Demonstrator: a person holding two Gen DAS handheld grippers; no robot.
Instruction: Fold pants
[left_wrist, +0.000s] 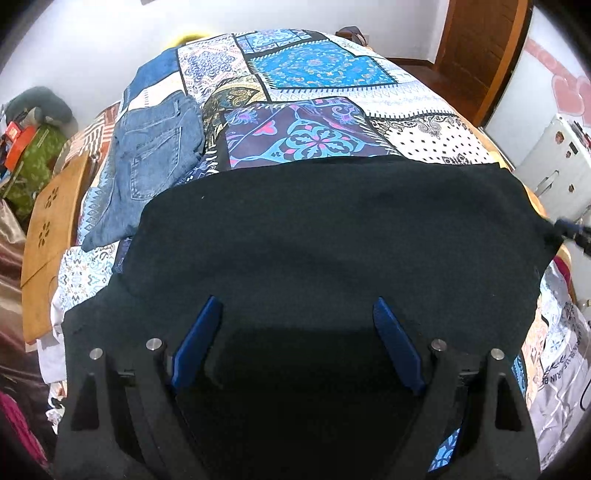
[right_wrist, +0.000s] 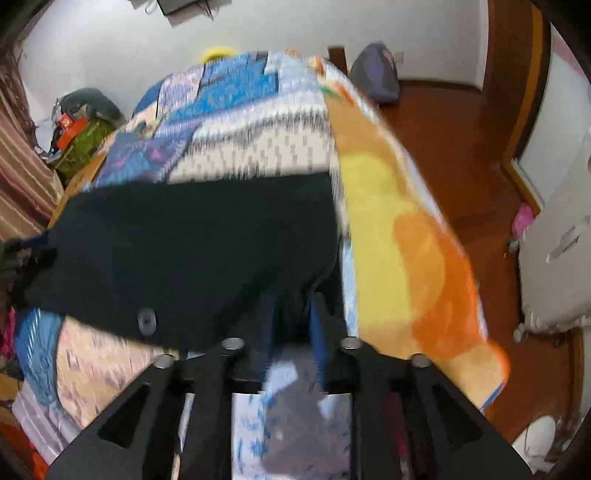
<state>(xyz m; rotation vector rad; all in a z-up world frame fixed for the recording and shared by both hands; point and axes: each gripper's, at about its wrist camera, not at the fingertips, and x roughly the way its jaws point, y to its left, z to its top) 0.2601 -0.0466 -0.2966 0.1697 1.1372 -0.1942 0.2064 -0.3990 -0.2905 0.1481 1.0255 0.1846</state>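
Observation:
Black pants (left_wrist: 332, 236) lie spread across the near end of the patterned bedspread (left_wrist: 314, 62). My left gripper (left_wrist: 297, 310) is open, its blue fingers (left_wrist: 199, 339) wide apart just above the pants' near edge, holding nothing. In the right wrist view, which is blurred, the black pants (right_wrist: 192, 258) fill the middle left. My right gripper (right_wrist: 291, 306) is shut on the pants' near right corner, close to the bed's right side. The right gripper also shows in the left wrist view (left_wrist: 570, 227), at the pants' far right corner.
Folded blue jeans (left_wrist: 155, 155) lie on the bed at the left. A wooden board (left_wrist: 51, 236) stands by the bed's left side. An orange and yellow blanket (right_wrist: 406, 240) hangs off the bed's right edge over the wooden floor (right_wrist: 461, 147). A white cabinet (left_wrist: 554, 162) stands at the right.

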